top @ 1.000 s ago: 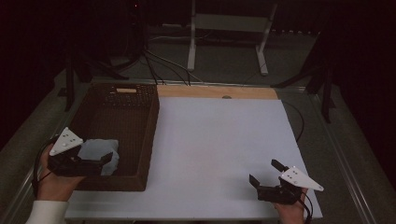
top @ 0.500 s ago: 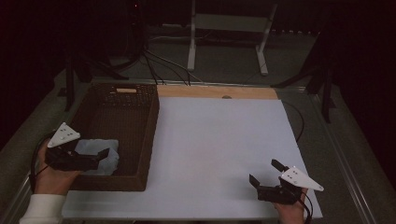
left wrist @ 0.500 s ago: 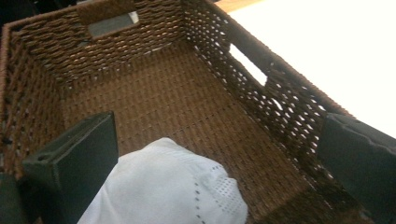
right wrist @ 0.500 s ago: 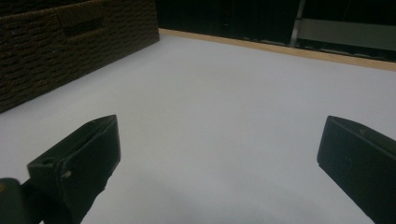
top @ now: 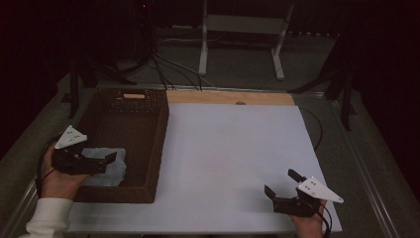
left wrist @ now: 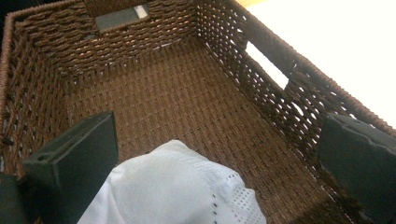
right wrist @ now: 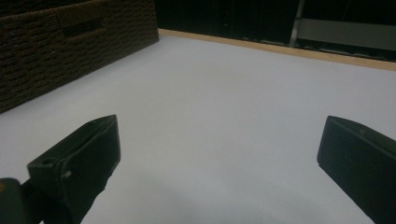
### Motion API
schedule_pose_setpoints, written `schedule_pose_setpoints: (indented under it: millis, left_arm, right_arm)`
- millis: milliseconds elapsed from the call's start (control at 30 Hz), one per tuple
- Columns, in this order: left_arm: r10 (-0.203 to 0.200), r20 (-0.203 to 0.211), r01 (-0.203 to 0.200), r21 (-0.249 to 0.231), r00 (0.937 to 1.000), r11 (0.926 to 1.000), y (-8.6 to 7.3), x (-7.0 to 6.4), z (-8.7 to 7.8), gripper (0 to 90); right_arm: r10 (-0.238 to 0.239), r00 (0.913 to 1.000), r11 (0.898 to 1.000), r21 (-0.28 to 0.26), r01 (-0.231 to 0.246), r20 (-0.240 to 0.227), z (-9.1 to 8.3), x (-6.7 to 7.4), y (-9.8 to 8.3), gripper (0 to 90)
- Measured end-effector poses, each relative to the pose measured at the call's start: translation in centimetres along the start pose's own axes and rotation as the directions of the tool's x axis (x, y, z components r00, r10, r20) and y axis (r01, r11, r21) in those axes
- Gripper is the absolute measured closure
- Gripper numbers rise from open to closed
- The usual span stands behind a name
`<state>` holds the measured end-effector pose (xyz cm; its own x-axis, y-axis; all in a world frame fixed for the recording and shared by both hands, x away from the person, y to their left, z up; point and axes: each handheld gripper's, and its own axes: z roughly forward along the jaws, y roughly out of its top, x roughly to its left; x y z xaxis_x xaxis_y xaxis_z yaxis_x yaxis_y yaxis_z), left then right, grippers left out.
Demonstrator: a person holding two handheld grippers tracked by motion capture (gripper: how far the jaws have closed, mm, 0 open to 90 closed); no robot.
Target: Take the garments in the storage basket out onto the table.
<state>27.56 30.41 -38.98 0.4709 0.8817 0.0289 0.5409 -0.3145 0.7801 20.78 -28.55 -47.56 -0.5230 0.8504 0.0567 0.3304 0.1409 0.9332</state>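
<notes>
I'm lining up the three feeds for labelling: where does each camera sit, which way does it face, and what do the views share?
High view: above the person's side, looking forward and down on the table; both hands, left gripper and right gripper show.
Left gripper view: rides the left gripper, looking into the basket at the white cloth; open jaws show.
Right gripper view: rides the right gripper, facing across the table toward the basket; open jaws show.
Shared: all three show the basket.

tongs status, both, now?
Left tongs: open, above the white cloth in the wicker basket, holding nothing.
Right tongs: open, empty, over the table.
</notes>
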Motion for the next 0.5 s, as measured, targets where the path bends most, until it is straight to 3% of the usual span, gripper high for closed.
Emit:
schedule_pose_setpoints:
  millis: [500]
  left_arm:
    - [0.015,-0.001,-0.015,0.079,0.9999,0.9968,0.3,1.1,1.5,0.5]
  right_arm:
    - [0.003,1.0,1.0,0.0,-0.003,0.001,0.0,0.0,0.0,0.0]
